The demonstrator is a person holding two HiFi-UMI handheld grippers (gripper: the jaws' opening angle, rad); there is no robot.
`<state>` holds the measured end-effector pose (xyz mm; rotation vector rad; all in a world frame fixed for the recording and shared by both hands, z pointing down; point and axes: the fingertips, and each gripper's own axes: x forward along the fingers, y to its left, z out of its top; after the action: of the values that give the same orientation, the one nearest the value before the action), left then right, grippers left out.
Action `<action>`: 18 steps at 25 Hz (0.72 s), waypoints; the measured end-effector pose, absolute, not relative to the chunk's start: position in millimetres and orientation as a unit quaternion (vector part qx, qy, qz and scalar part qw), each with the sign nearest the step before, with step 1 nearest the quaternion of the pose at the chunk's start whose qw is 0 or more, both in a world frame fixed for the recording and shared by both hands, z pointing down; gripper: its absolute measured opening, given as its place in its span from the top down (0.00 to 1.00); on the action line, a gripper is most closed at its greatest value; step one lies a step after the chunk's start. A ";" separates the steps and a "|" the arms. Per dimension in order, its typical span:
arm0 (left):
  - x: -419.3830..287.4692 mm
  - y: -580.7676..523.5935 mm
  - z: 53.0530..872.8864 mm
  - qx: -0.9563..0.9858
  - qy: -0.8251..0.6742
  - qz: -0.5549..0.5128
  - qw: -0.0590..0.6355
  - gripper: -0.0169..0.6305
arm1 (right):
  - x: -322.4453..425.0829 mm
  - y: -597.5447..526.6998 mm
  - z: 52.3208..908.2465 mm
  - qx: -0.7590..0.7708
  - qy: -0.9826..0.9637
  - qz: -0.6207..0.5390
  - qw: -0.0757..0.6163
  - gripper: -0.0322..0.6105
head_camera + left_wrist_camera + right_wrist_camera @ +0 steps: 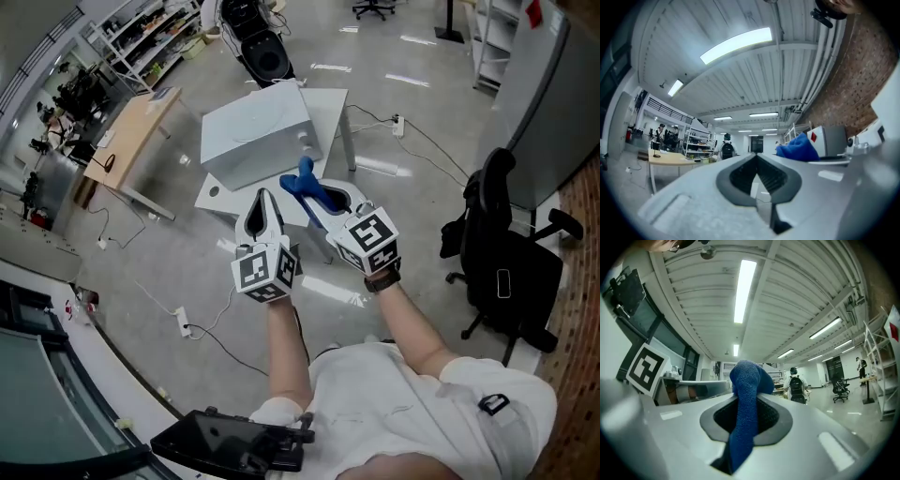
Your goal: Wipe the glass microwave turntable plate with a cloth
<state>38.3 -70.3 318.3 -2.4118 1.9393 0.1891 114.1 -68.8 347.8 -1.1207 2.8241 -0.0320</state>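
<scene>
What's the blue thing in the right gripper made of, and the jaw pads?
Blue cloth: looks like microfibre or terry, matte; fine nubby loops show and it bunches softly in the right gripper. Pads: likely dark matte rubber or soft plastic, ribbed face; can't tell which.

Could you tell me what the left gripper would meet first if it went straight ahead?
Probably nothing near: past the left gripper lies open room; the white box seems below its line.

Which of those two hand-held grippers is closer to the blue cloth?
Right. The right hand-held gripper is clamped on the blue cloth; the left hand-held gripper is shut beside it, not touching.
</scene>
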 end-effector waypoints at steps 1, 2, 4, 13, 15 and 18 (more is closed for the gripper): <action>46.1 -66.2 314.2 -0.780 0.622 0.063 0.026 0.97 | 120.4 -63.7 340.9 -0.372 0.926 -0.011 0.059 0.86; 53.3 -61.1 308.5 -0.783 0.617 0.067 0.035 0.97 | 126.4 -58.9 333.1 -0.377 0.924 -0.008 0.065 0.86; 63.9 -48.9 294.1 -0.790 0.607 0.077 0.054 0.97 | 136.0 -50.7 315.5 -0.387 0.919 0.012 0.072 0.86; 52.6 -12.0 289.6 -0.786 0.607 0.097 0.064 0.97 | 133.5 -20.7 312.2 -0.394 0.917 0.033 0.051 0.86; 51.1 -7.6 287.7 -0.786 0.607 0.093 0.064 0.97 | 128.5 -17.5 309.6 -0.393 0.917 0.037 0.052 0.86; 43.5 1.2 277.6 -0.783 0.612 0.094 0.066 0.97 | 117.8 -13.2 298.8 -0.388 0.918 0.050 0.058 0.86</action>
<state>43.5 1.2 277.6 -2.3611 1.8444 0.2830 117.8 -13.2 298.8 -1.1772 2.7834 0.1530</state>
